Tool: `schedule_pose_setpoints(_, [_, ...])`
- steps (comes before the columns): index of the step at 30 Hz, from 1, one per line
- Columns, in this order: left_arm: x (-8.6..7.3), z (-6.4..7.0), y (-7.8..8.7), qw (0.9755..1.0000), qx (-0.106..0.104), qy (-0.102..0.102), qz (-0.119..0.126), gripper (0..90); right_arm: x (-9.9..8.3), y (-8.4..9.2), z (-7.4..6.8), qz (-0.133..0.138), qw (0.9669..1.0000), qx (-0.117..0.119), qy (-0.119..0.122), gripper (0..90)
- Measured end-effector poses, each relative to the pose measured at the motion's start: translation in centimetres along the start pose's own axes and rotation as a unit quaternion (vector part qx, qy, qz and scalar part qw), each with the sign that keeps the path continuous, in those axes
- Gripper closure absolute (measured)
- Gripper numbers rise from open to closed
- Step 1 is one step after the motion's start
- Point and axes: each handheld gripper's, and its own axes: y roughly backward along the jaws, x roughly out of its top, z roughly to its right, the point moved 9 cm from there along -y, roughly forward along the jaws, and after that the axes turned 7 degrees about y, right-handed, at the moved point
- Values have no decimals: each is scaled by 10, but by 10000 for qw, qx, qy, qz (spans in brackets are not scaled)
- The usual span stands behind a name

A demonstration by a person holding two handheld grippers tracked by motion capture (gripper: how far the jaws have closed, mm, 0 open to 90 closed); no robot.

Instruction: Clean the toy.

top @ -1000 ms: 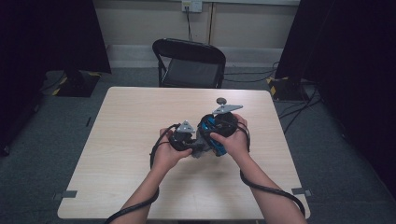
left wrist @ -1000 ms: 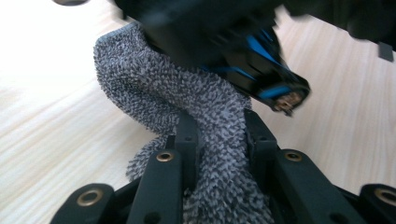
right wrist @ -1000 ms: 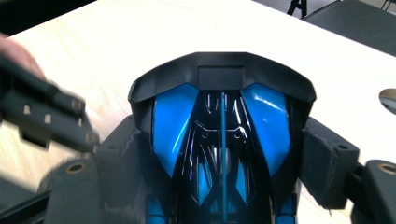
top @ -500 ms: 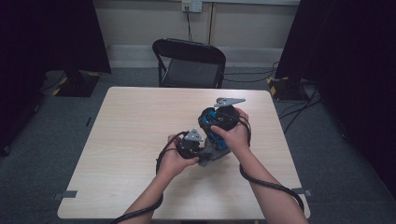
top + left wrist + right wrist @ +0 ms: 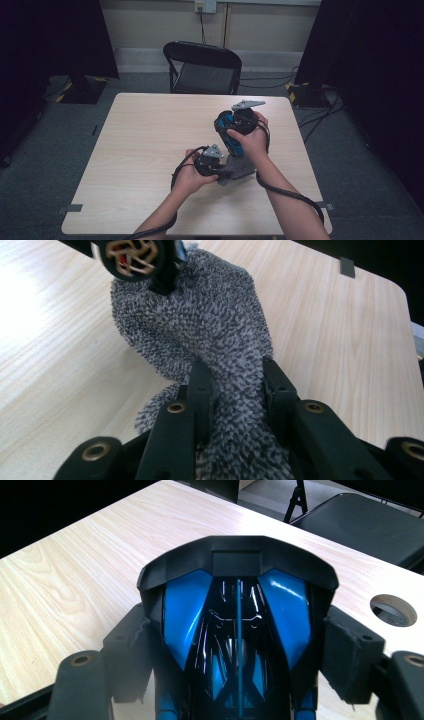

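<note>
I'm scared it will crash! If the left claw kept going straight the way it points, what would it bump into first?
Probably the blue toy car held by the right claw. The left claw is shut on the grey fuzzy cloth, and that cloth leads straight up to the car's wheel. How far off it is is hard to judge.

The cloth [image 5: 215, 335] is speckled grey and white, the toy car [image 5: 237, 625] glossy blue and black, the table [image 5: 150, 145] pale wood-grain.

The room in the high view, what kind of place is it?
Probably a recording studio or lab: a bare wooden table on grey carpet, black curtains at both sides, one folding chair behind it.
</note>
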Motion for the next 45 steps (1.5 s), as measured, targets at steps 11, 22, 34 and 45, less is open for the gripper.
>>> schedule_pose_setpoints(11, [-8, -45, 55, 9970, 723, 255, 81, 719, -5, 20, 8, 28, 10000, -32, 17, 256])
schedule_pose_setpoints(22, [0, -87, 89, 9877, 1399, 603, 342, 719, -24, 25, -4, -16, 9998, 165, 105, 256])
schedule_pose_setpoints(34, [28, -82, 76, 9871, 1471, 396, 498, 719, -47, 20, -20, -156, 9992, 317, 174, 256])
schedule_pose_setpoints(45, [32, -50, 55, 9930, 1052, 190, 508, 719, -53, 24, -28, -225, 9993, 223, 214, 256])
